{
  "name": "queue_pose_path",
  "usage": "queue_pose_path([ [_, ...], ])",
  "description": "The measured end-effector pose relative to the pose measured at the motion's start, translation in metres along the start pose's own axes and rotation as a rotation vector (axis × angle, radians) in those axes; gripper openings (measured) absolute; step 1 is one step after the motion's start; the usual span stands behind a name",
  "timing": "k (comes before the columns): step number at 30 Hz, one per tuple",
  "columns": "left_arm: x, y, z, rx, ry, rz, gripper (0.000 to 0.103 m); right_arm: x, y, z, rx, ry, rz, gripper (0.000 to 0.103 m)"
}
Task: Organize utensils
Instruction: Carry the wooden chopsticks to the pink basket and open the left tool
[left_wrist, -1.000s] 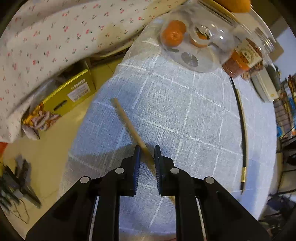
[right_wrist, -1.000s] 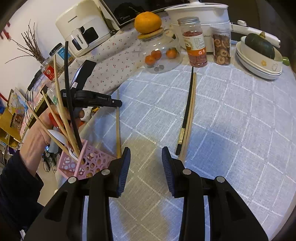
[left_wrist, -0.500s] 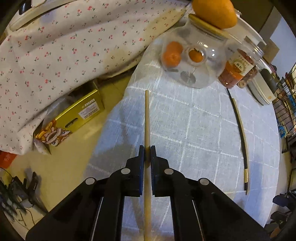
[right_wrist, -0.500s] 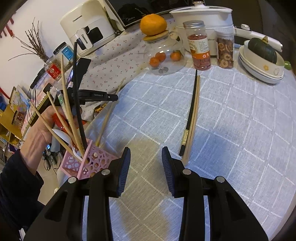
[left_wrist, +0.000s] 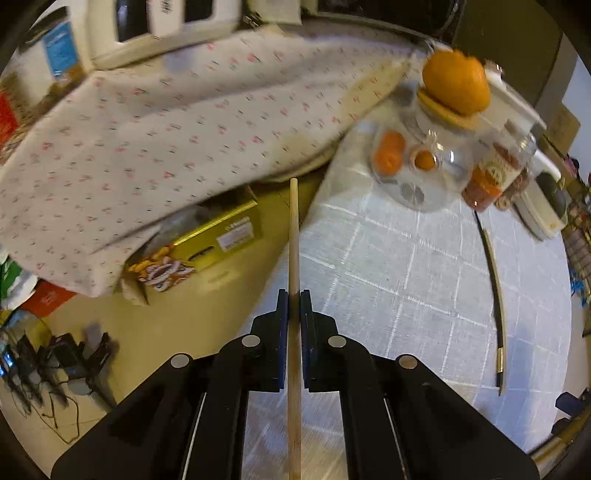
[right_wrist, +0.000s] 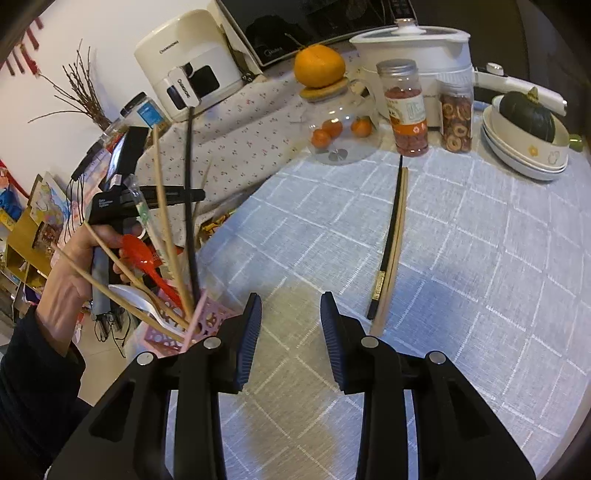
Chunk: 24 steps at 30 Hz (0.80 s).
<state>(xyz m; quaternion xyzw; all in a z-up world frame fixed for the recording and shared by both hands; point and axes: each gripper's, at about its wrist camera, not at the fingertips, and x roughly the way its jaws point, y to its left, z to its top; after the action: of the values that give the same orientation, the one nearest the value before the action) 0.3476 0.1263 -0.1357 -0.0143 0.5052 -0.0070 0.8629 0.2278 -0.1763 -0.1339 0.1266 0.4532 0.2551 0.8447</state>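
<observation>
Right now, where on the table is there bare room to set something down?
Bare cloth lies right of the two chopsticks, toward the stacked bowls, and just ahead of the right gripper. Crowded: the jars along the back edge and the pink basket.

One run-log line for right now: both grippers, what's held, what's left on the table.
left gripper: shut on wooden chopstick | right gripper: open, empty | on table: black chopstick, wooden one beside it | pink basket: holds utensils
</observation>
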Motion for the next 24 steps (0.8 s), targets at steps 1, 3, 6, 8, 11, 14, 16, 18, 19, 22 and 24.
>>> queue_pose_path([
  [1, -0.006, 0.004, -0.001, -0.013, -0.012, 0.011, 0.005, -0.001, 0.001, 0.000, 0.000, -0.002, 0.000, 0.034],
  [3, -0.015, 0.009, -0.002, -0.029, -0.031, 0.022, 0.005, -0.004, 0.002, 0.000, 0.001, -0.006, 0.005, 0.034],
  [6, -0.024, 0.015, -0.004, -0.049, -0.048, 0.044, 0.005, -0.005, 0.005, 0.000, -0.005, -0.011, 0.005, 0.034],
  [8, -0.031, 0.017, -0.005, -0.059, -0.065, 0.065, 0.005, -0.006, 0.006, 0.000, -0.008, -0.015, 0.006, 0.034],
  [11, -0.044, 0.020, -0.005, -0.058, -0.104, 0.120, 0.005, -0.007, 0.008, 0.000, -0.011, -0.020, 0.006, 0.034],
  [14, -0.060, 0.023, -0.005, -0.072, -0.140, 0.138, 0.005, -0.009, 0.008, 0.000, -0.010, -0.027, 0.009, 0.034],
  [16, -0.074, 0.024, -0.006, -0.071, -0.174, 0.166, 0.005, -0.011, 0.009, 0.000, -0.011, -0.031, 0.011, 0.034],
  [18, -0.088, 0.024, -0.008, -0.068, -0.205, 0.172, 0.005, -0.011, 0.009, 0.000, -0.010, -0.033, 0.012, 0.034],
  [19, -0.092, 0.025, -0.008, -0.070, -0.213, 0.171, 0.005, -0.012, 0.010, 0.000, -0.010, -0.034, 0.013, 0.034],
  [22, -0.112, 0.027, -0.013, -0.083, -0.247, 0.179, 0.005, -0.013, 0.012, 0.000, -0.014, -0.040, 0.018, 0.034],
  [24, -0.128, 0.031, -0.015, -0.100, -0.271, 0.177, 0.005, -0.015, 0.013, 0.000, -0.014, -0.044, 0.023, 0.034],
])
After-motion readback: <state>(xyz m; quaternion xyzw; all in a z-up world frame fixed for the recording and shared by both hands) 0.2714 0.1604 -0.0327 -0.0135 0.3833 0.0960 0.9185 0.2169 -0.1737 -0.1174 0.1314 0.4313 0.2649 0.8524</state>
